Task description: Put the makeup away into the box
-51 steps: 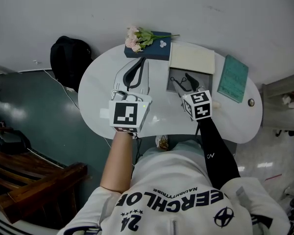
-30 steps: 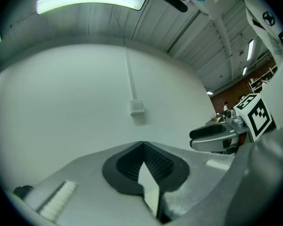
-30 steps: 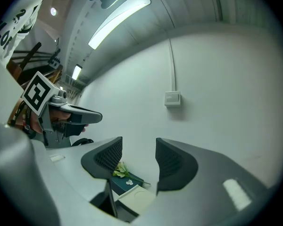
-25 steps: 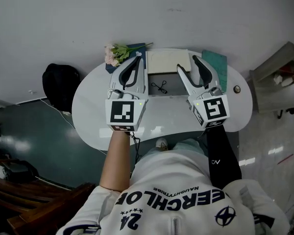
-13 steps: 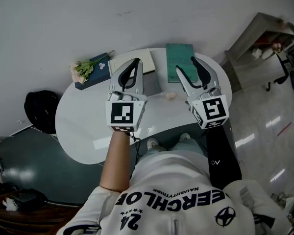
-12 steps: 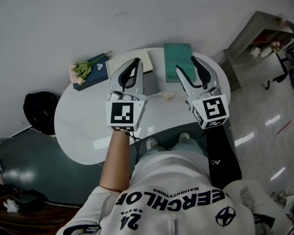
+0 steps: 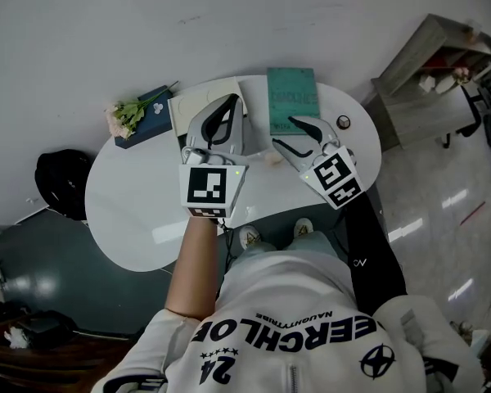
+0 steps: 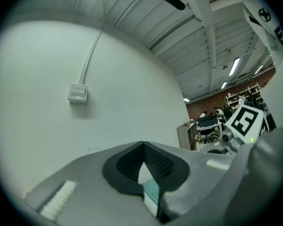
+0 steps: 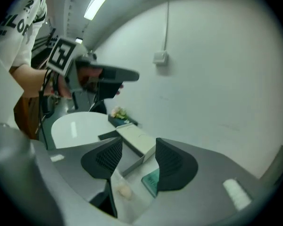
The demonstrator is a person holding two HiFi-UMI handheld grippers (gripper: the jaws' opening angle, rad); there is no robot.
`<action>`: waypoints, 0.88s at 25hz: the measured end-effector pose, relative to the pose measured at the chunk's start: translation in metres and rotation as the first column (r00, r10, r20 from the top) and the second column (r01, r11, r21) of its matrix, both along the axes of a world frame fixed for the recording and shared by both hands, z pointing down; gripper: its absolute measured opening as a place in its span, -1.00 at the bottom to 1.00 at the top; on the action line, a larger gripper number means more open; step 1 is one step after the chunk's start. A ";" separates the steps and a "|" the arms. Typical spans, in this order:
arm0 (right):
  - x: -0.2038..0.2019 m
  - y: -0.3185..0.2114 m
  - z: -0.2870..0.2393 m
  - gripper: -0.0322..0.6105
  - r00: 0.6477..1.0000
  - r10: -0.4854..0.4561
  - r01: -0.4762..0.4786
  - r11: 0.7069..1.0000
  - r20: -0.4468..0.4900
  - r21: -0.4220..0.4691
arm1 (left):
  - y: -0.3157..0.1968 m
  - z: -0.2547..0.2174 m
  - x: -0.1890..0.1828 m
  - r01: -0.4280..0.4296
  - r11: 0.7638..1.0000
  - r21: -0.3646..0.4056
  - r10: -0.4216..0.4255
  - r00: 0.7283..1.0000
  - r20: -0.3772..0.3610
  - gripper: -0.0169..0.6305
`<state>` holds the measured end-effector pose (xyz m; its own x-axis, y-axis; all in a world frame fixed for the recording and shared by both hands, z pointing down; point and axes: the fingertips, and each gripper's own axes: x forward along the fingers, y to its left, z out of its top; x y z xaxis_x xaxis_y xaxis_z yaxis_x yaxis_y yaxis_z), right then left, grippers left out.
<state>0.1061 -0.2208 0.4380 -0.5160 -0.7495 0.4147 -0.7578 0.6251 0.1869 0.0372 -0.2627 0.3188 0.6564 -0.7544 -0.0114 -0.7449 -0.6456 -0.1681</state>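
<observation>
1. The right gripper (image 7: 285, 134) tilts down toward the bench (image 7: 139, 187). Its fingers (image 9: 106, 159) stand well apart with nothing between the pads, and the pale makeup piece (image 9: 125, 190) lies on the bench low in the gap between them.
2. The left gripper (image 7: 227, 103) is held level and overlaps the open box (image 9: 134, 166) in the head view. Its fingers (image 8: 160, 161) are closed tip to tip on nothing, with a sliver of the green book (image 7: 293, 97) showing under the tips.
3. The makeup piece lies on bare bench just in front of the box's wall, with the green book just to its right. As far as I can tell, it touches neither.
4. I read this step as the reach for the pick-up. Doing it well means keeping the piece centred in the gap and bringing one finger down on each side. Go low enough for the pads to catch its widest part.
5. The squeeze should be light, since the piece looks soft. The box wall and the book's edge crowd both sides, so there is little room to drift.
6. The piece is small, rounded, beige-cream and matte, and it lies low on the bench. It could be a sponge or a puff, but it is too blurred to tell which.
7. My call: the box is open and near, so a short lift over the wall should do it, once the left gripper is clear of the opening.
</observation>
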 end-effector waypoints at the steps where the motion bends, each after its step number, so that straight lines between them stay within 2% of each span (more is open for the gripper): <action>1: -0.009 0.002 0.023 -0.11 0.998 -0.051 0.049 0.996 -0.030 -0.068 | -0.001 0.001 -0.002 0.008 1.000 -0.004 -0.008 1.000 0.000 -0.93; 3: -0.022 0.009 0.068 -0.07 0.986 -0.139 0.120 0.974 -0.092 -0.194 | -0.002 0.004 -0.008 0.025 1.000 -0.013 -0.025 1.000 0.004 -0.93; 5: -0.027 0.016 0.107 -0.07 0.958 -0.219 0.161 0.945 -0.186 -0.285 | -0.003 0.007 -0.017 0.048 0.999 -0.019 -0.048 0.999 0.007 -0.93; 7: -0.026 0.022 0.143 -0.06 0.911 -0.299 0.189 0.915 -0.284 -0.357 | -0.004 0.010 -0.030 0.080 0.996 -0.027 -0.080 0.997 0.005 -0.93; 9: -0.023 0.026 0.172 -0.05 0.849 -0.374 0.210 0.887 -0.373 -0.410 | -0.004 0.014 -0.044 0.116 0.992 -0.039 -0.116 0.993 0.006 -0.93; 12: -0.020 0.025 0.201 -0.05 0.785 -0.431 0.218 0.864 -0.445 -0.454 | -0.002 0.020 -0.064 0.166 0.985 -0.049 -0.166 0.986 0.005 -0.93; 16: -0.021 0.018 0.230 -0.08 0.746 -0.470 0.218 0.842 -0.471 -0.494 | 0.002 0.021 -0.091 0.236 0.971 -0.036 -0.237 0.971 -0.023 -0.93; 18: -0.017 0.015 0.243 -0.08 0.730 -0.470 0.203 0.842 -0.496 -0.500 | 0.004 0.026 -0.100 0.251 0.967 -0.048 -0.253 0.967 -0.020 -0.93; 20: -0.016 0.012 0.250 -0.48 0.719 -0.468 0.204 0.849 -0.514 -0.488 | 0.005 0.032 -0.109 0.269 0.961 -0.060 -0.270 0.963 -0.015 -0.93; 22: -0.017 0.014 0.251 -0.54 0.705 -0.486 0.221 0.843 -0.516 -0.490 | 0.007 0.034 -0.117 0.285 0.956 -0.071 -0.287 0.958 -0.021 -0.93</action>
<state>0.0887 -0.2068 0.6888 -0.2508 -0.2850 0.9251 -0.2703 0.9383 0.2158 -0.0795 -0.2561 0.3533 0.4132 -0.9102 0.0287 -0.9042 -0.4138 -0.1060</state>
